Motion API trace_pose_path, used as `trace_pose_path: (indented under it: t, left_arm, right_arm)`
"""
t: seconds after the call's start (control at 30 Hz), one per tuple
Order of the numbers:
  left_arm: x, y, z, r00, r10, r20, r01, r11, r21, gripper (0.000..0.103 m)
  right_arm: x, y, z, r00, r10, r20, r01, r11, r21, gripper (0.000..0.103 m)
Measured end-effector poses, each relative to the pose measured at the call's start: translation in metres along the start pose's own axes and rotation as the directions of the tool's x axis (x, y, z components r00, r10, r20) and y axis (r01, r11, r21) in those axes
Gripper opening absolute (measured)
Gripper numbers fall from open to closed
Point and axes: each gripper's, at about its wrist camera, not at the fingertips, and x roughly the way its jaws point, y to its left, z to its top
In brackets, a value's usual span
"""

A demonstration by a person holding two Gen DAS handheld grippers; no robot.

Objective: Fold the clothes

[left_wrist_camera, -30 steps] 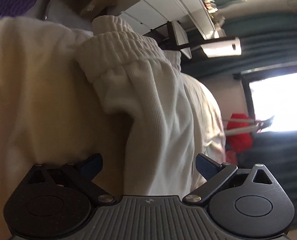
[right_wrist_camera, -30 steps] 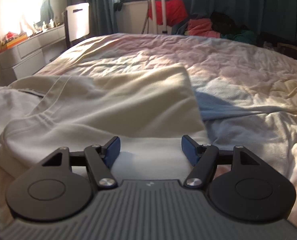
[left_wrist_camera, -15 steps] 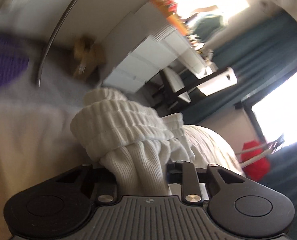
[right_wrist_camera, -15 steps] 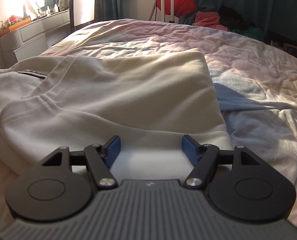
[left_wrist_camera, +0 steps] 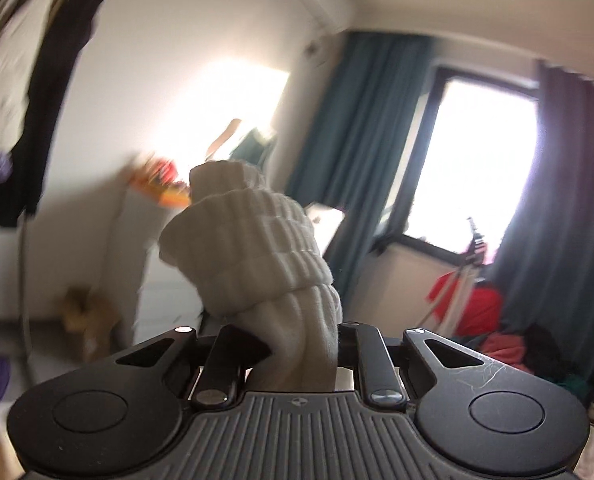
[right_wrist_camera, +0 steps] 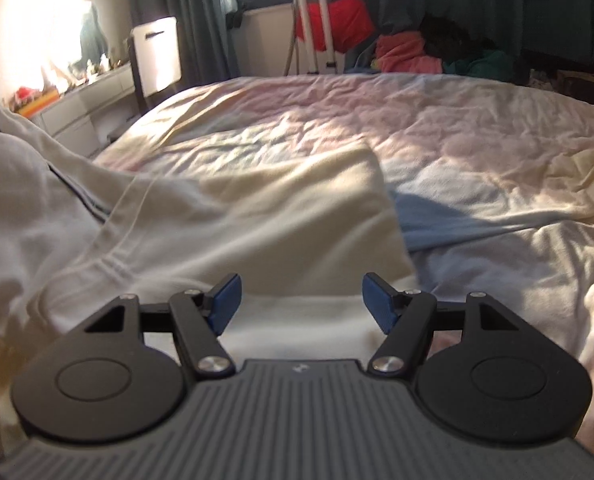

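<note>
My left gripper point(left_wrist_camera: 301, 354) is shut on the ribbed elastic waistband point(left_wrist_camera: 253, 248) of a cream-white garment and holds it up in the air; the bunched band stands above the jaws. In the right wrist view the same cream garment point(right_wrist_camera: 225, 216) lies spread on the bed, its left part rising out of view. My right gripper point(right_wrist_camera: 299, 300) is open, its blue pads point(right_wrist_camera: 227, 300) low over the garment's near edge, holding nothing.
The bed point(right_wrist_camera: 477, 152) with a wrinkled pale sheet stretches ahead and right. A white drawer unit point(right_wrist_camera: 97, 100) stands left of it. A tripod point(right_wrist_camera: 309, 20), red bag and clothes pile point(right_wrist_camera: 409, 54) sit under the window. Teal curtains point(left_wrist_camera: 357, 152) hang behind.
My left gripper closed on the waistband and lifted it, tilting up from the bed toward the wall and window. The garment's left side rose with it. My right gripper stayed open and barely moved.
</note>
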Motion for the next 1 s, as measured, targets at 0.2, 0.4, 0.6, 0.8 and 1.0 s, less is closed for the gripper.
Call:
trace_pose_path:
  t: [0.2,0.4,0.6,0.8,1.0]
  left_arm:
    - [-0.041,-0.128,-0.035,0.987,-0.116,0.11,0.099,0.985,0.144,0.016]
    - [-0.083,-0.237,-0.138,0.962,-0.259,0.091,0.2,0.89,0.409,0.015]
    - [-0.096,-0.284,-0.282,0.889,-0.395,-0.229,0.425,0.529,0.735,0.016]
    - [-0.077,-0.287,-0.292,0.838,-0.368,-0.403,0.541,0.459,0.705,0.027]
    - [-0.046,-0.251,-0.246,0.787,-0.319,-0.529,0.617,0.433,0.657,0.078]
  right_arm:
    - [-0.016,-0.054,0.011,0.996,-0.065,0.06,0.053,0.982,0.182,0.069]
    - [-0.043,-0.127,0.019,0.981,-0.14,0.135,0.067,0.895,0.442,0.069]
    - [-0.043,-0.166,0.009,0.981,-0.124,0.147,0.012,0.801,0.598,0.072]
    - [-0.021,-0.171,0.0,0.988,0.03,0.154,-0.127,0.725,0.677,0.072]
    - [-0.009,-0.168,0.001,0.979,0.125,0.16,-0.202,0.693,0.693,0.072]
